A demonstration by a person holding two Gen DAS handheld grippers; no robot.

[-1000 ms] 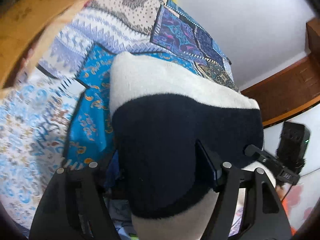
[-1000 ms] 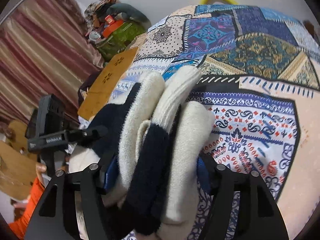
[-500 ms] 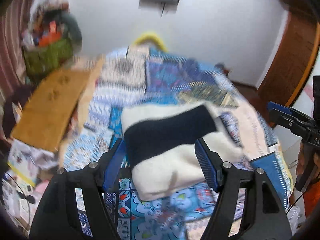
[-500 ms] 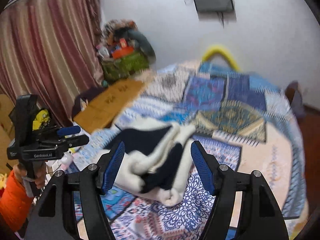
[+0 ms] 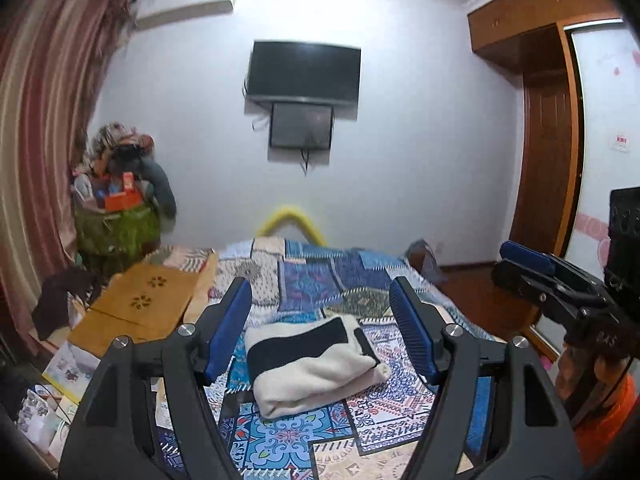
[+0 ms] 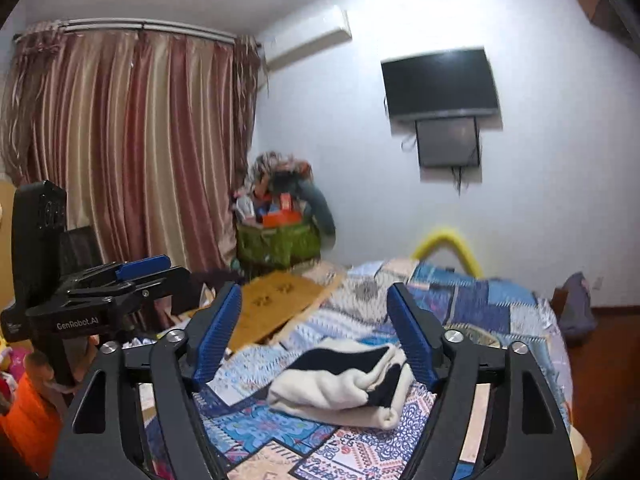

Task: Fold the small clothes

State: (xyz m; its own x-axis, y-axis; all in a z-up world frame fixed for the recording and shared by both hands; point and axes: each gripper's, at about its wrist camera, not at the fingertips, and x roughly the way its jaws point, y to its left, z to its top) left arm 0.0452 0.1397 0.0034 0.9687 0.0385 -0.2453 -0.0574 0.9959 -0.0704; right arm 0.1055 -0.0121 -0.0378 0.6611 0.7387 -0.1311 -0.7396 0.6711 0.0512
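Observation:
A cream and navy knitted garment [image 5: 312, 364] lies folded in a thick bundle on the patchwork bedspread [image 5: 320, 280]. It also shows in the right wrist view [image 6: 348, 384]. My left gripper [image 5: 320, 332] is open and empty, held back and above the bundle. My right gripper [image 6: 314, 340] is open and empty, also pulled back from it. The right gripper shows at the right edge of the left wrist view [image 5: 544, 276], and the left gripper shows at the left of the right wrist view [image 6: 104, 284].
A wooden board [image 5: 136, 312] leans at the bed's left edge. A green basket [image 5: 116, 228] piled with things stands in the far left corner by striped curtains [image 6: 120, 152]. A TV [image 5: 304, 72] hangs on the far wall. A wardrobe [image 5: 548, 140] stands at right.
Both grippers opened and let go of the folded garment, then drew back and up. The bundle now lies free on the bed, and the whole room is in view.

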